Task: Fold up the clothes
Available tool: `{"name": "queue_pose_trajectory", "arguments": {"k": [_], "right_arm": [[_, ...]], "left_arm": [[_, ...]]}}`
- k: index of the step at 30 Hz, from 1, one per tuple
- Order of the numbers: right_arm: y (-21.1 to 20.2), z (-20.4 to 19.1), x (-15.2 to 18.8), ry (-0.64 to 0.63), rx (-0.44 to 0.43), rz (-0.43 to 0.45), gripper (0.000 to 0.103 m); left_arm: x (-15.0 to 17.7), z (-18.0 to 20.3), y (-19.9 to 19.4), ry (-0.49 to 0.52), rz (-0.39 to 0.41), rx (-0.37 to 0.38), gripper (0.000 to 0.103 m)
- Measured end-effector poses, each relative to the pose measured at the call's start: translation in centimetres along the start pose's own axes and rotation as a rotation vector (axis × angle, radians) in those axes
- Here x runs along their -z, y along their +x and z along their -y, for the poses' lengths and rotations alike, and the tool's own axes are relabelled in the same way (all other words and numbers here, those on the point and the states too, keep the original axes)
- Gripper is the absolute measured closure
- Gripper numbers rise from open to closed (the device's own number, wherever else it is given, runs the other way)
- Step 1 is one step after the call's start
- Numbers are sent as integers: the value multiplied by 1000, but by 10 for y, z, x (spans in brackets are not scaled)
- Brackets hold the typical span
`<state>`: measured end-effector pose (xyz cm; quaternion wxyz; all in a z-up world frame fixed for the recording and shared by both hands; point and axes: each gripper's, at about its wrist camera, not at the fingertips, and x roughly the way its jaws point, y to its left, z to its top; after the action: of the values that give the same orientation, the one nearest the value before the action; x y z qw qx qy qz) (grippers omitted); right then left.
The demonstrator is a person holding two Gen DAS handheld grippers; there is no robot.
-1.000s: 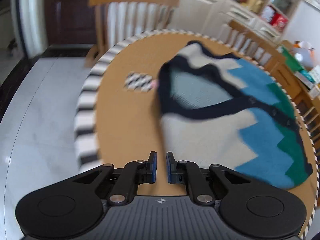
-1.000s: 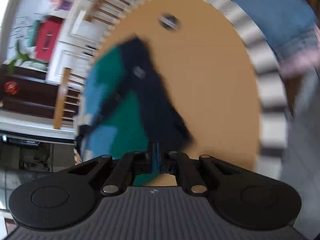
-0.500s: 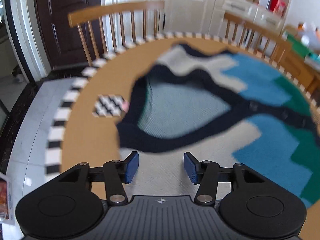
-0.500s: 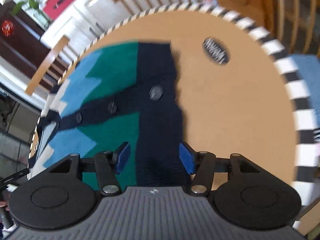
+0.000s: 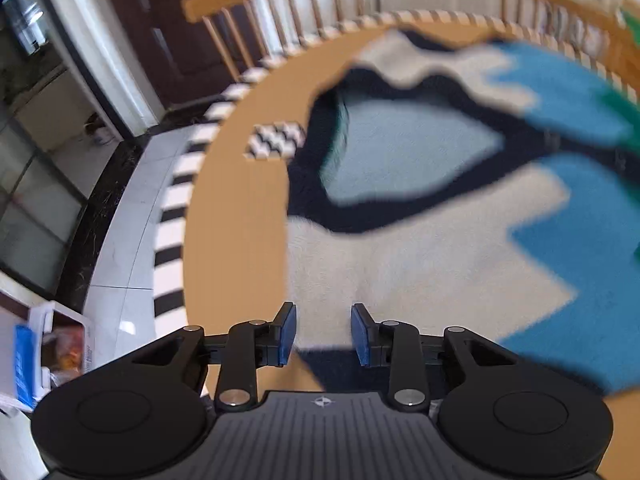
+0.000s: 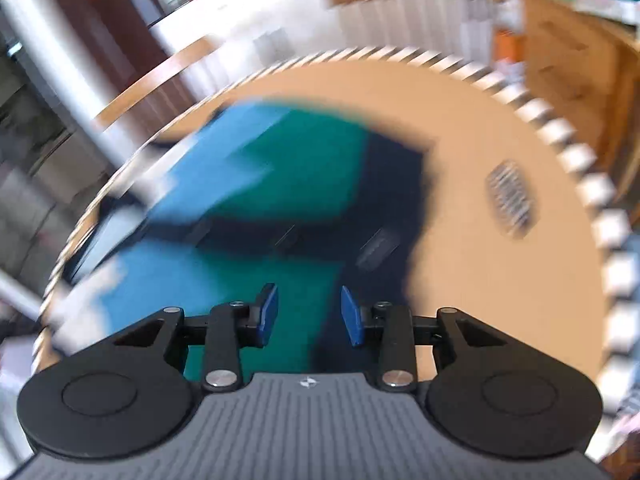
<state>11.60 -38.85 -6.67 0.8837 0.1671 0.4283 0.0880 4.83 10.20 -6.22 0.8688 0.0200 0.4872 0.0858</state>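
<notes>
Left gripper (image 5: 323, 334) up close, blue pads spread apart with nothing between them, hovering over the cream shoulder end of the cardigan (image 5: 420, 248). Cardigan lying spread flat on the round tan table (image 5: 236, 216), navy neckline open just ahead, blue and green zigzags off to the right. Small checkered patch (image 5: 276, 141) on the tabletop just beside the collar. Wooden chair (image 5: 280, 24) past the striped table edge.

Right gripper (image 6: 307, 315) also parted and empty, over the green and navy hem end of the cardigan (image 6: 280, 184). Heavily blurred there. Striped oval patch (image 6: 510, 204) on bare table further out.
</notes>
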Motion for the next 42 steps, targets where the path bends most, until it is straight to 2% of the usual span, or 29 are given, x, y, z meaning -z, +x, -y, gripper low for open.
{"name": "queue_pose_trajectory", "arguments": {"k": [3,4,10,14,18,21,22,23,25,26,29,31,33,36,39,42], "right_arm": [[24,39,-46,181,-8,7,54],[35,52,-59,244,-13,5,50],[95,89,-91,483,21,-22,48],[123,102,-92,619,-32,-45,48],[145,101,-95,705,-134,-123,49],[153,90,-105,655,-118,-154,47],[154,85,-109,627,-105,-163,53],[156,80,-112,595,-86,-175,68],[156,64,-118,472,-43,-175,83],[154,56,-122,407,-20,-164,88],[131,37,-139,287,8,-49,94],[101,27,-154,262,-37,76,95],[67,14,-170,232,-89,202,96],[25,-4,-188,144,-134,344,97],[51,-5,-208,77,-16,323,97],[113,19,-217,174,84,191,97]], "left_arm": [[-37,1,-17,-56,96,83,54],[-54,4,-17,-53,117,103,53],[-159,31,33,56,163,222,40],[-218,49,87,139,147,188,40],[-256,49,145,102,77,155,37],[-269,48,182,41,-6,184,37],[-270,50,191,24,-34,202,37],[-269,52,197,11,-48,210,37],[-263,56,201,-8,-30,204,38],[-260,58,199,-13,-9,201,40],[-251,57,189,-3,49,188,58],[-245,55,179,11,91,185,74],[-238,48,165,5,159,192,80],[-228,40,147,-18,274,168,81],[-233,40,154,-37,279,125,78],[-244,38,163,-53,272,87,76]]}}
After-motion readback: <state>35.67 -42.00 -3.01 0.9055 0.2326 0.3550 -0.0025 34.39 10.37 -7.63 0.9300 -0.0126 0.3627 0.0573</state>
